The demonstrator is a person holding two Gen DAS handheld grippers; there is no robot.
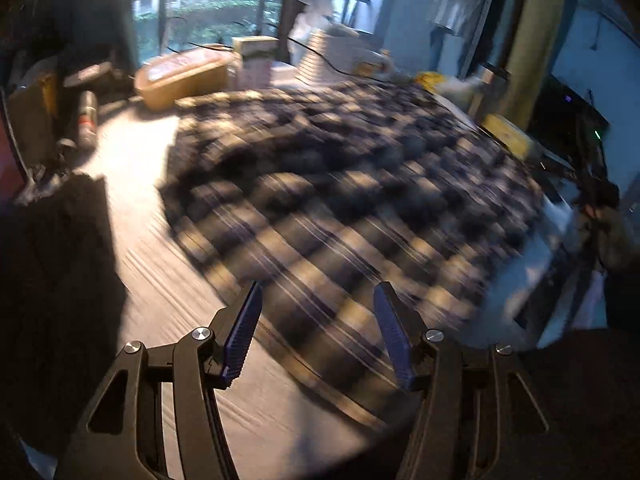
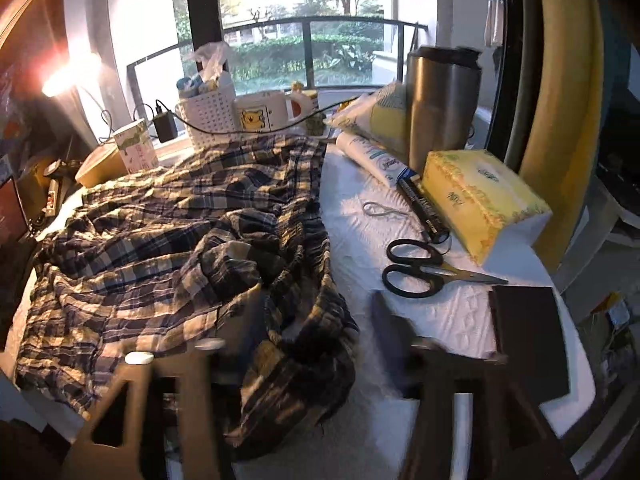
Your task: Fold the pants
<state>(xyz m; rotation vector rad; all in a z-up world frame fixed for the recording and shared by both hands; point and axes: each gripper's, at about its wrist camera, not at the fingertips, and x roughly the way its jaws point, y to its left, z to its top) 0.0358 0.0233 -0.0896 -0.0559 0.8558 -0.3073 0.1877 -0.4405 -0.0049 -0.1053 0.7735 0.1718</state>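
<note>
Both claws are spread wide with nothing between their fingers: the left gripper (image 1: pixel 318 332) hangs over the near edge of the plaid pants (image 2: pixel 168 248), the blurred right gripper (image 2: pixel 320 344) over their rumpled end beside the scissors (image 2: pixel 424 270). Folding looks barely begun, so next comes gripping and smoothing that bunched end. They lie on the table (image 2: pixel 440 320), long axis seemingly running away toward the window.

Daylight is admitted through the tall glazed balcony window (image 2: pixel 304 20) at twelve o'clock in both views, where it is blown out. A glaring lamp (image 2: pixel 56 80) flares at ten o'clock in the right wrist view. The blue-and-cream plaid pants (image 1: pixel 340 208) are heavily motion-smeared in the left view. Straight lines are bowed and darkened toward every edge.
</note>
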